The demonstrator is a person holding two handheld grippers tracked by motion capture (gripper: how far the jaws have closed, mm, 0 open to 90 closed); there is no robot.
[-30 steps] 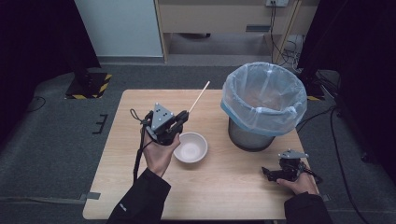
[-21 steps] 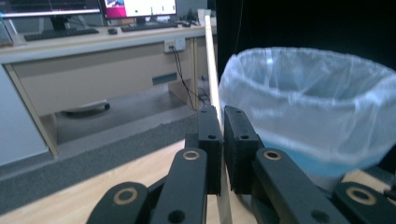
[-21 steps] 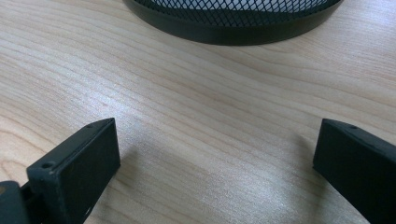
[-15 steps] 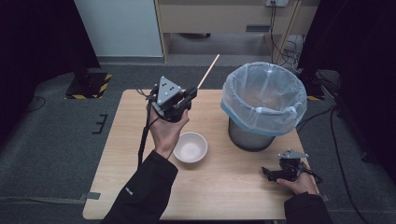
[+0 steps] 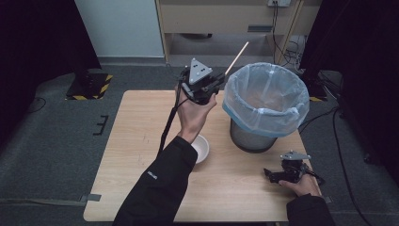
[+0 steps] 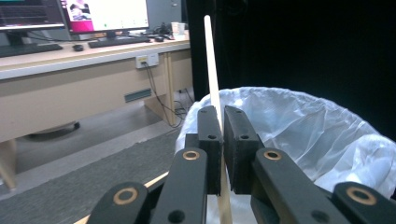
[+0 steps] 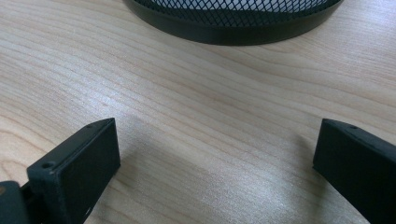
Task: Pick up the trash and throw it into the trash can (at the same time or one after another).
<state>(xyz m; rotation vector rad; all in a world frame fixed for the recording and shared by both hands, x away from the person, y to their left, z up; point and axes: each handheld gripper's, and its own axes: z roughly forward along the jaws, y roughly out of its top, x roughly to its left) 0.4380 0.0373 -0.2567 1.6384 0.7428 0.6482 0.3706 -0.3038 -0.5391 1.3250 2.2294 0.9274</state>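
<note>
Left gripper [image 5: 217, 84] I've got clamped on the wooden stick [image 6: 213, 88], lined bin [image 5: 266, 101] just beyond its jaws. Right gripper [image 7: 215, 172] sits wide open, holding nothing, bin base just ahead.

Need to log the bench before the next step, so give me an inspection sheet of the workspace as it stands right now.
Surface: wooden table, bare and dry.
Job's things: thin wooden stick clamped upright in the left tongs, raised beside the bag-lined mesh bin.
Clutter: white bowl near the table's middle.
Grippers: left tongs shut on the stick; right tongs open, low over the table near the bin's base.
Cables: black cable hanging from the left tongs.
Surroundings: grey carpet, desk with monitors behind.
</note>
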